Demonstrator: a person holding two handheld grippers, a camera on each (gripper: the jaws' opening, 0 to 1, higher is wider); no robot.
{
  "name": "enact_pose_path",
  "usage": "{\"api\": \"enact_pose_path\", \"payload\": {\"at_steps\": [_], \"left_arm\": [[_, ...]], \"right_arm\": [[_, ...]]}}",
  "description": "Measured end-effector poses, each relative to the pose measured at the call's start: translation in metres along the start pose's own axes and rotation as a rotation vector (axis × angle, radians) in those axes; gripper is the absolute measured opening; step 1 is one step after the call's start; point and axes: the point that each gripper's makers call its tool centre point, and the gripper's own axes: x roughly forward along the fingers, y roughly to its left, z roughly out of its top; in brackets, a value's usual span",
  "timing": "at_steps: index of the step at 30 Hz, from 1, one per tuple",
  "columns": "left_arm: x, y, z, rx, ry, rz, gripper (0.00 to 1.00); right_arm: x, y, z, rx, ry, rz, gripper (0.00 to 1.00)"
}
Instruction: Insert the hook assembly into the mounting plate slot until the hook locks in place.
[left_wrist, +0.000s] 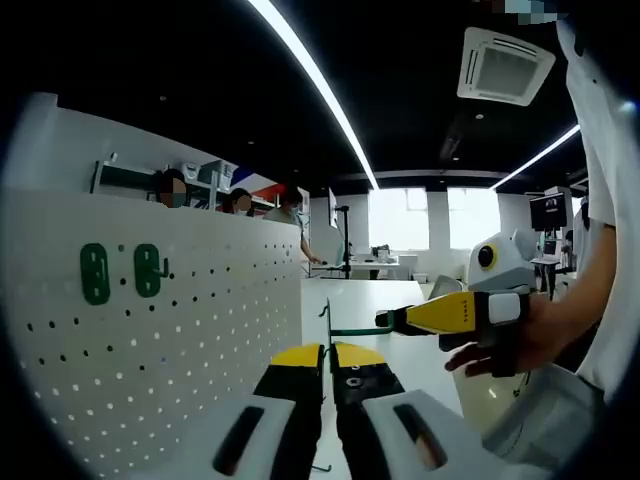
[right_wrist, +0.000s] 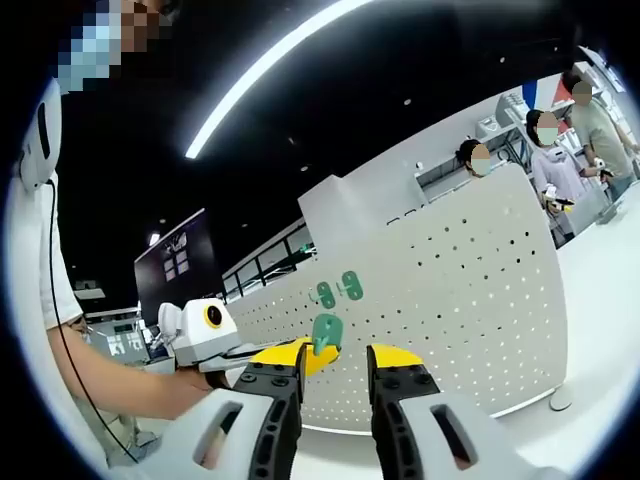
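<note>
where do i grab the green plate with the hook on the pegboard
Probably grip the green plate across its two long side edges, coming in square to the front face of the pegboard. It looks flat against the board, upright and narrow, so only its edges offer purchase. Stay clear of the small hook sticking out at its right side.

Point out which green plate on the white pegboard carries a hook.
The right-hand green plate in the left gripper view: a small hook juts from its edge. The left-hand green plate is bare.
</note>
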Motion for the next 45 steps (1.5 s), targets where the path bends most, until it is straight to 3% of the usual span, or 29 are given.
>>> {"api": "enact_pose_path", "payload": {"at_steps": [20, 45], "left_arm": [[0.000, -0.005, 0.000, -0.005, -0.003, 0.009, 0.02], [0.001, -0.006, -0.001, 0.007, 0.004, 0.024, 0.02]], "right_arm": [[0.018, 0.008, -0.006, -0.001, 0.004, 0.008, 0.08], [0.030, 0.009, -0.010, 0.014, 0.024, -0.033, 0.03]]}}
